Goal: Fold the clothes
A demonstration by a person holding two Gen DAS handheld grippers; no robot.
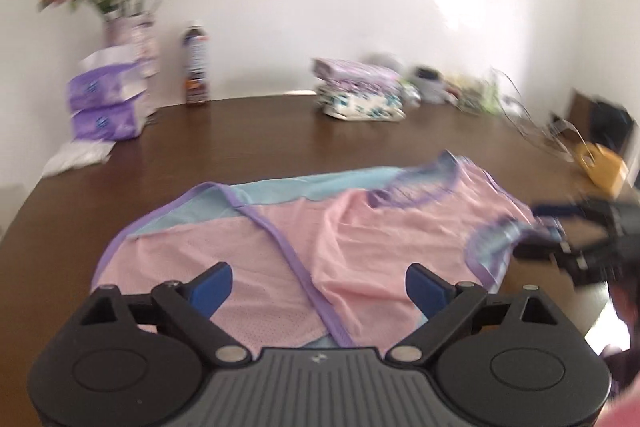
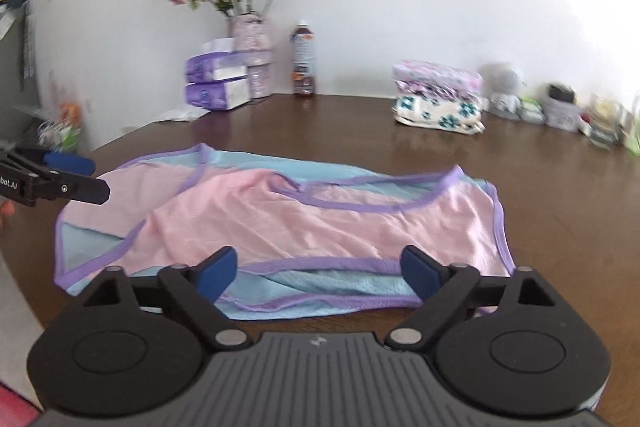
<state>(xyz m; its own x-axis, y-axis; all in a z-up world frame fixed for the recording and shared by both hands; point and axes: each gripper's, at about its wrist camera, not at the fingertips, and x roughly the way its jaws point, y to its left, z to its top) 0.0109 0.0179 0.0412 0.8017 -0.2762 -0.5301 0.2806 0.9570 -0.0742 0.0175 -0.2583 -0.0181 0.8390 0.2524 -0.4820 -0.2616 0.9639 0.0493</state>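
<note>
Both the left claw (image 1: 319,287) and right claw (image 2: 319,273) hung wide open, empty, over the pink-and-blue garment (image 2: 320,219) on the worktop (image 2: 360,123).

1. Left gripper (image 1: 319,287): black linkage arms, blue finger pads (image 1: 212,287), silver pivot screws, ribbed grey body.
2. Right gripper (image 2: 318,273): identical build.
3. White "bot.AI" lettering marks the left gripper's side.
</note>
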